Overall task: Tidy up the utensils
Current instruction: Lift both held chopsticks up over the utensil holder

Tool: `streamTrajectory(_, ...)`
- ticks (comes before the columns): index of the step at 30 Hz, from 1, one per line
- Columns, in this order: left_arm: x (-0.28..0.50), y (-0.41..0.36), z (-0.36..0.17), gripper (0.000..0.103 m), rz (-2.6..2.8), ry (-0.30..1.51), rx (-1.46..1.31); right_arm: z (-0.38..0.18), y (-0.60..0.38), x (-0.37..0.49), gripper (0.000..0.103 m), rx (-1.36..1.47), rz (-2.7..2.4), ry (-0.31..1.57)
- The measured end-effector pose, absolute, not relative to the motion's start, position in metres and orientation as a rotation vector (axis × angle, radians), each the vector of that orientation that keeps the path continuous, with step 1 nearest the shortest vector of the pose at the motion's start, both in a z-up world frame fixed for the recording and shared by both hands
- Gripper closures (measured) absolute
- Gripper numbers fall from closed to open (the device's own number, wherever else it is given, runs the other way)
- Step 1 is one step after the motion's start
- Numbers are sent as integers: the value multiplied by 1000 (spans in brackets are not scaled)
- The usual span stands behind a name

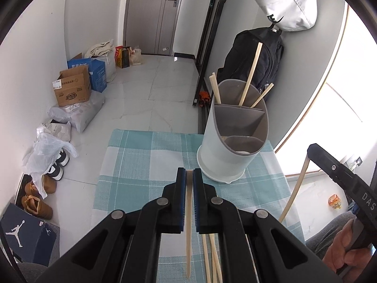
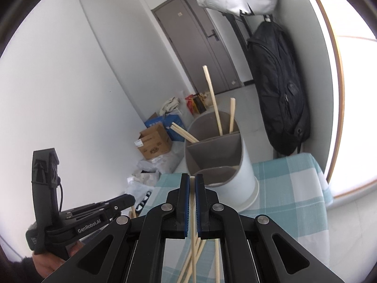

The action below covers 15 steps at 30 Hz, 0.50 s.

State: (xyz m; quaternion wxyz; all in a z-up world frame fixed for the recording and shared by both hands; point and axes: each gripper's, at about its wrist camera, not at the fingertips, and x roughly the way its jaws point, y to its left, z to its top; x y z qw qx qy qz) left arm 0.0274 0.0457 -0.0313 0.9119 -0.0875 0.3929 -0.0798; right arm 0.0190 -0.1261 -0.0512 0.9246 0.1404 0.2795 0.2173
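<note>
Left gripper (image 1: 189, 176) pitched steeply down over checked table (image 1: 141, 160), clenched on one chopstick (image 1: 188, 231). Right gripper (image 2: 192, 181) angled shallower, clamped on second chopstick (image 2: 193, 224), seen beside left in its view. Utensil holder (image 1: 233, 136) stood just ahead on table, four chopsticks upright in rear compartment. Loose chopsticks (image 1: 213, 259) lay below.
</note>
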Motion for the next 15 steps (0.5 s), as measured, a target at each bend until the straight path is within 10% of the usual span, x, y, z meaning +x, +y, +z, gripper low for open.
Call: streamTrajectory(15, 22, 36, 2, 101, -235, 765, -182, -16, -132, 18, 99, 290, 410, 494)
